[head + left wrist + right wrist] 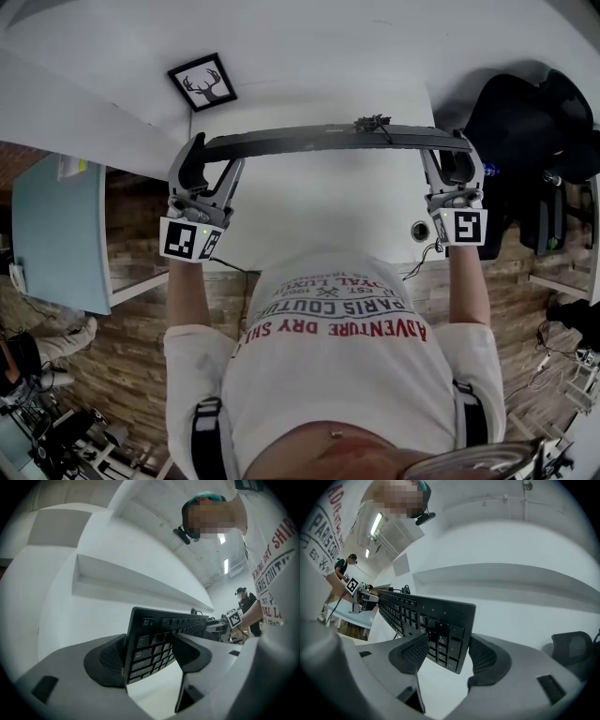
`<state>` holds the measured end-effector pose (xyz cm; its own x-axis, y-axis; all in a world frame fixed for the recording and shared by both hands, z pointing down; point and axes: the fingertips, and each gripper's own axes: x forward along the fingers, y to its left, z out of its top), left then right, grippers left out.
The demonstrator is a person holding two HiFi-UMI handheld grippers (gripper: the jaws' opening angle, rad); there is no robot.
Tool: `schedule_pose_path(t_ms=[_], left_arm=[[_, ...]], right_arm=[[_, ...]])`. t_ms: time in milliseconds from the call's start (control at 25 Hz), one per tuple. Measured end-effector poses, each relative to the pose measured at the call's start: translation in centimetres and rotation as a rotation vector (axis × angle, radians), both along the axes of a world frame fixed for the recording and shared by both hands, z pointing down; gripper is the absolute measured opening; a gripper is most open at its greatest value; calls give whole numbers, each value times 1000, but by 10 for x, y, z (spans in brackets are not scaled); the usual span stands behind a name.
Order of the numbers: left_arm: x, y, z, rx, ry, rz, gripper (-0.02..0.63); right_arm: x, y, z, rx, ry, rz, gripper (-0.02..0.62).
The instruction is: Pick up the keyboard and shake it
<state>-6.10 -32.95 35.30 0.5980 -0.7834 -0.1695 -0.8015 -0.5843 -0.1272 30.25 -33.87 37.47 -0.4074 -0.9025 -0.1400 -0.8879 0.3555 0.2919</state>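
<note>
both tongs, left [202, 169] and right [453, 164], clamp the long black plastic keyboard [328, 139] by its ends, lifted edge-up off the white worktop [319, 202], ready for shaking.

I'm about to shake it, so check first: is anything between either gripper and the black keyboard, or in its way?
Nothing visible does. The left gripper and right gripper are each shut directly on one end of the flat black plastic keyboard, which is held on edge, clear of the white desk.

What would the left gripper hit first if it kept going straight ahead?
The left gripper clamps the keyboard; carrying it onward, it would probably meet the white wall first, though depth is unclear.
</note>
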Motion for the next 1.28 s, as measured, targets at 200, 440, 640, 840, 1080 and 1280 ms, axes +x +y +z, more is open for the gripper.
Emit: schedule_pose_path(t_ms=[200,440,640,840,1080,1280], left_arm=[[3,-1,6,-32,-25,-22,299],[12,-8,16,-65,-101,-70,301],[28,-4,13,-50,-140,-69,300],[45,15,-5,58,-125,-79,301],[54,29,4,104,-250,-62,301],[52,25,5,83,-198,-62,301]], right_arm=[[4,-5,18,-139,-50,-12,284],[7,-19,65,-374,-136,-30,284],[16,-21,85,-427,-164,-25,284],[28,-27,85,-392,-202,-49,284],[38,-32,69,-333,-187,-65,284],[38,-30,65,-331,-168,-74,284]])
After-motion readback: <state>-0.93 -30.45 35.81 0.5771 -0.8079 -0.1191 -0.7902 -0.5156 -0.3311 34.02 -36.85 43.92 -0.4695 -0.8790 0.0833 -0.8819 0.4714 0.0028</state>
